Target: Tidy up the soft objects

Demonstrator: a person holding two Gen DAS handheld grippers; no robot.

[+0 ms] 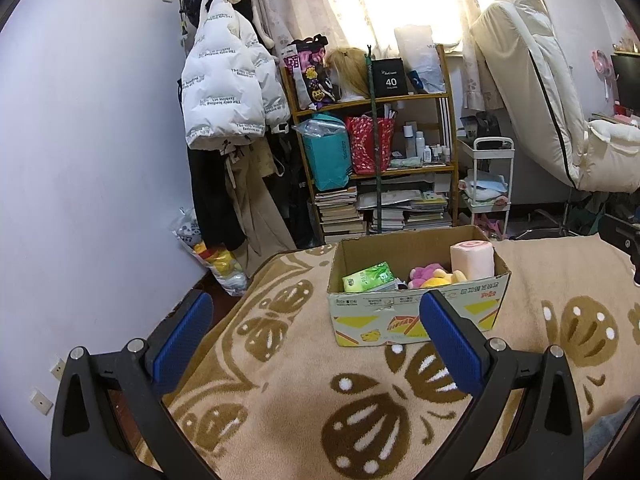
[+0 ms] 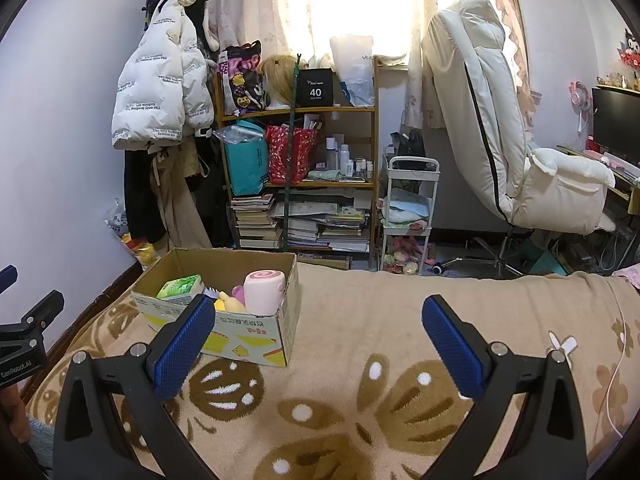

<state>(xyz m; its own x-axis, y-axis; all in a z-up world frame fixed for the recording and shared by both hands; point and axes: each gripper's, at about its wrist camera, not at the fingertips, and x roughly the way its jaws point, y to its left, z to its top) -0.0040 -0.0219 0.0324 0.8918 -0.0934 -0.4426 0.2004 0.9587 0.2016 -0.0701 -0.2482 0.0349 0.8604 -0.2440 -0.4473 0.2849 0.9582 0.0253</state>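
A cardboard box (image 1: 416, 316) stands on the beige patterned blanket (image 1: 288, 400). Inside it lie a green tissue pack (image 1: 370, 277), a pink roll-shaped cushion (image 1: 472, 260) and a pink and yellow plush toy (image 1: 434, 276). My left gripper (image 1: 316, 320) is open and empty, just in front of the box. In the right wrist view the box (image 2: 240, 332) sits to the left with the tissue pack (image 2: 180, 286), the cushion (image 2: 264, 292) and the plush (image 2: 230, 300) in it. My right gripper (image 2: 318, 324) is open and empty, over the blanket (image 2: 360, 400) right of the box.
A wooden shelf (image 2: 296, 176) with bags and books stands behind the bed. A white jacket (image 1: 228, 88) hangs on the wall. A white reclining chair (image 2: 500, 120) and a small white cart (image 2: 408, 208) stand at the right. A white cable (image 2: 616, 360) lies on the blanket's right side.
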